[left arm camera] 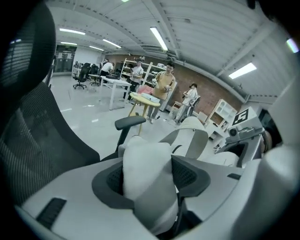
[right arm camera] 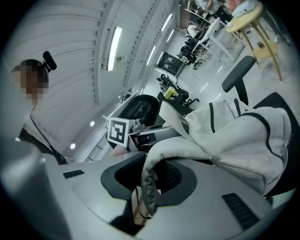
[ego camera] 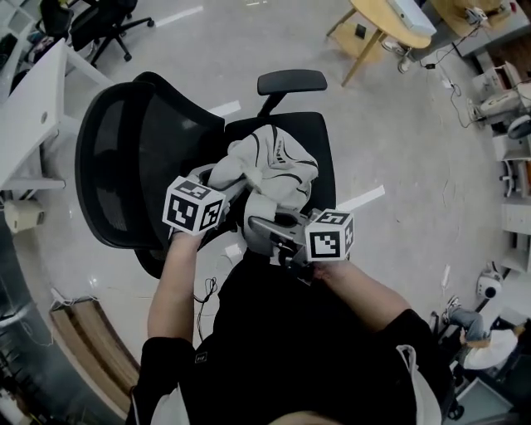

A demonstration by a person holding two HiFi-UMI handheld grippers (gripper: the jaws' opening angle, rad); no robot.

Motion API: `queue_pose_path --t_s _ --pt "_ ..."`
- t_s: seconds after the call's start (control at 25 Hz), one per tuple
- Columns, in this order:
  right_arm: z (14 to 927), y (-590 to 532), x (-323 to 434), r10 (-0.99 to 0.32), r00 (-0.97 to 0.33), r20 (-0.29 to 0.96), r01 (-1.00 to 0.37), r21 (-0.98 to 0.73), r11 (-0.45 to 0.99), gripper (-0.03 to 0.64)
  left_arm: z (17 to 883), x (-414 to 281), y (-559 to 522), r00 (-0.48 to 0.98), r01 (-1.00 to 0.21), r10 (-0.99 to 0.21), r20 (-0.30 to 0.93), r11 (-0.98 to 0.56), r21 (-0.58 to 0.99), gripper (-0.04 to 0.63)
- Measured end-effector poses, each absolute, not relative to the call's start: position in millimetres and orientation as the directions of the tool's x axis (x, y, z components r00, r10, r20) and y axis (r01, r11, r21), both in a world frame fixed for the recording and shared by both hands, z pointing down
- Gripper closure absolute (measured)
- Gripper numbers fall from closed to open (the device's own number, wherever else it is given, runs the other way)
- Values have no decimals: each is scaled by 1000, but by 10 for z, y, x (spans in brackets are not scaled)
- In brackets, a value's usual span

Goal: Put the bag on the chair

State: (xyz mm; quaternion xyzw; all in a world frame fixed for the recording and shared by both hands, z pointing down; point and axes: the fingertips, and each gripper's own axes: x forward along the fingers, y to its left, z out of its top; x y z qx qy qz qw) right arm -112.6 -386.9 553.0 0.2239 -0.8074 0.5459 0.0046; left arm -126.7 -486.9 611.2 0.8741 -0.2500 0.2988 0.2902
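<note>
Closest in is the person [ego camera: 282, 349] in a dark top, both forearms reaching away toward a black chair [ego camera: 124, 158]. Its mesh back leans off to the left, its seat [ego camera: 323, 153] lies to the right of that, and one armrest [ego camera: 290, 81] stands at the seat's far edge.

On the seat rests the bag [ego camera: 270, 166], pale grey-white with thin dark seams and crumpled into soft folds. Its long axis runs near to far, from the seat's near edge toward the armrest. Which end is its top I cannot tell. The bag's left side comes up close to the foot of the mesh back.

At the bag's near left sits the left tool [left arm camera: 149, 178]. Its jaws stand wide with a thick fold of the bag between them, and dark pad shows on either side of the fold. At the bag's near right sits the right tool [right arm camera: 152, 180], pointing leftward. Its jaws are narrow and closed on a thin edge or strap of the bag that hangs down through them.

Around the chair is pale shiny floor [ego camera: 398, 124]. A white table [ego camera: 33, 108] stands at far left, just beyond the mesh back, with a second chair [ego camera: 99, 21] farther off. A round wooden table [ego camera: 386, 21] stands far right, well apart. Wooden slats [ego camera: 91, 340] lie near left on the floor, and a thin cable [ego camera: 207, 290] trails beside the person's left forearm.
</note>
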Motion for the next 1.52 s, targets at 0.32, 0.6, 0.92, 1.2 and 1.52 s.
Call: queue_pose_path --t_s 0.32,0.6,0.92,1.2,1.52 --pt "5955 -3606 -708 -317 -828 463 -559 -728 397 439 6044 -1370 -4754 542 -724 -452 709 -679 121 296" --pt "6123 -3438 -272 -315 -818 482 -572 -739 355 414 5768 -1339 -4711 468 -760 -552 690 -650 -4 299" --pt "5912 -3480 361 -426 -784 450 -606 -704 370 416 5493 -906 -4503 527 -755 -573 627 -654 37 322" --pt "5514 -3404 888 -535 -760 369 -629 -624 464 443 5067 -461 -4100 601 -752 -626 496 -653 87 390" --pt "4956 -3312 1080 -604 -757 249 -625 -547 558 502 4753 -277 -3551 610 -769 -669 425 -630 110 464"
